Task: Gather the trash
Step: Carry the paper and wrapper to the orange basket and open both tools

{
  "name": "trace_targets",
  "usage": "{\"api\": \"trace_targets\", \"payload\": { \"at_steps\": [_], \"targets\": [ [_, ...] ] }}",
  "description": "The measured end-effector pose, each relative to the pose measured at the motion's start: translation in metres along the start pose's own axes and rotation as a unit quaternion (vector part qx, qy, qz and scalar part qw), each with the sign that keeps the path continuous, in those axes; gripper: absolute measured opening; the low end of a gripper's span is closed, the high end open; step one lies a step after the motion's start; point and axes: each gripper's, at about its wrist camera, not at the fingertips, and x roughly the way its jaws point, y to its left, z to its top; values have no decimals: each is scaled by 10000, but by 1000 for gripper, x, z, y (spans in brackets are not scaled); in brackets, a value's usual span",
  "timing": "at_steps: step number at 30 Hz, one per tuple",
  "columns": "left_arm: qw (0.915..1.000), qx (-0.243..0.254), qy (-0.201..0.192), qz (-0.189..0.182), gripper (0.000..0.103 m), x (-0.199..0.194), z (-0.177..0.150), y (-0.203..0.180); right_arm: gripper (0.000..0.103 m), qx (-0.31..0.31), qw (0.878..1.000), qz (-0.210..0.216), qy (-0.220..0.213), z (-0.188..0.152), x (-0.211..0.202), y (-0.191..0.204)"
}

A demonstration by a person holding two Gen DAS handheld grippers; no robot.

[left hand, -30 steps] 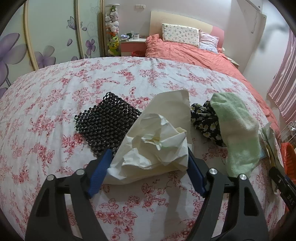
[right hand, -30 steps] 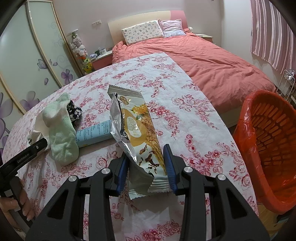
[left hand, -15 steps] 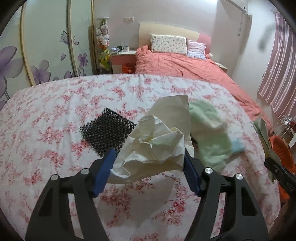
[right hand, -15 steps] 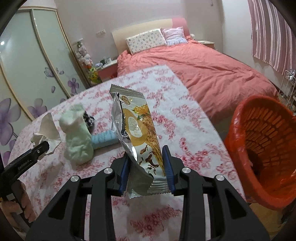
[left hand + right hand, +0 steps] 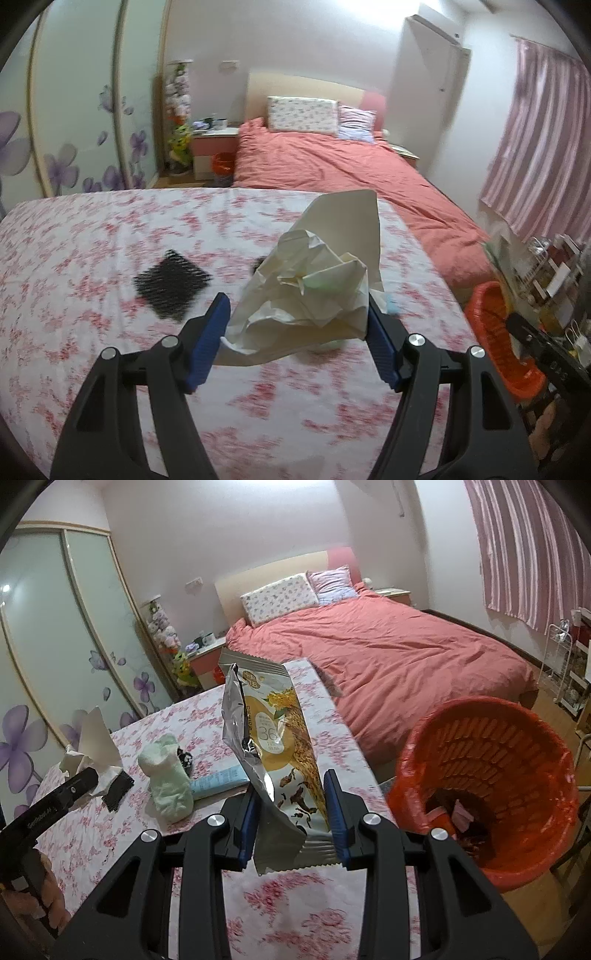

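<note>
Carry step, I judge. Left gripper (image 5: 295, 325) fingers, approx. half open, clamp crumpled paper (image 5: 314, 284); right gripper (image 5: 291, 812) fingers, narrow, pinch snack wrapper (image 5: 273, 746), both above bench (image 5: 92, 240). Next: reach over orange basket (image 5: 491, 786), release.

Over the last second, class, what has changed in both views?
Both hands have risen: the left gripper lifted the crumpled paper off the table, and the right gripper lifted the snack wrapper nearer the orange basket. Both grips held; the green cloth stayed put.
</note>
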Motion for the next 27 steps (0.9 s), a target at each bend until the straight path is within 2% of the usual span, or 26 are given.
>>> {"api": "trace_targets", "payload": {
  "at_steps": [5,9,15,22,27],
  "targets": [
    [9994,208,-4,-277,68,-6,-4,-30,34,-12,9996,-210,-171,4,1,-14],
    [9977,295,52,-608,68,-6,-8,-53,34,27,9984,-442,-352,-4,-12,-42],
    [9923,498,106,-1133,68,-6,-15,-99,34,260,9928,-970,-658,-2,-23,-66],
    [9812,846,204,-1720,68,-1,-24,-163,34,399,9821,-1610,-890,-3,-35,-106],
    [9702,1133,355,-2111,69,13,-31,-213,34,736,9800,-1651,-829,-7,-48,-154]
  ]
}}
